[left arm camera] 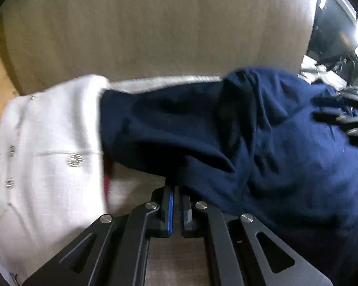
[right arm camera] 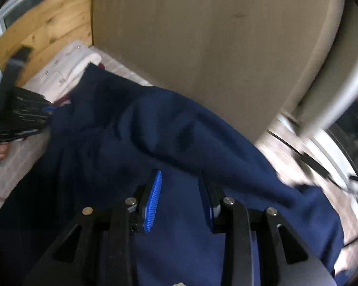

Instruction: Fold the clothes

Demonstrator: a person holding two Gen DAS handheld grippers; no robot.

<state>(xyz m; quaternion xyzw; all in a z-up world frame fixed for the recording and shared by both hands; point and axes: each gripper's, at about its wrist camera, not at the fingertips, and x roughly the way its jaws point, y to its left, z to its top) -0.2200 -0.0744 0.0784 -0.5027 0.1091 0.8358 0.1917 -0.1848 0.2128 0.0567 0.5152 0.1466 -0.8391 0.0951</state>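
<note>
Navy garment (left arm camera: 226, 131): rumpled on the table (left arm camera: 143, 23), overlapping white clothing (left arm camera: 47, 155) | left gripper (left arm camera: 175, 205): fingers together on the navy hem, we judge to keep it taut | right gripper (right arm camera: 181, 197): fingers apart over cloth | only the right view shows the left-hand plywood (right arm camera: 47, 28).

Left tongs (left arm camera: 175, 202) pinching navy garment (left arm camera: 226, 131)
</note>
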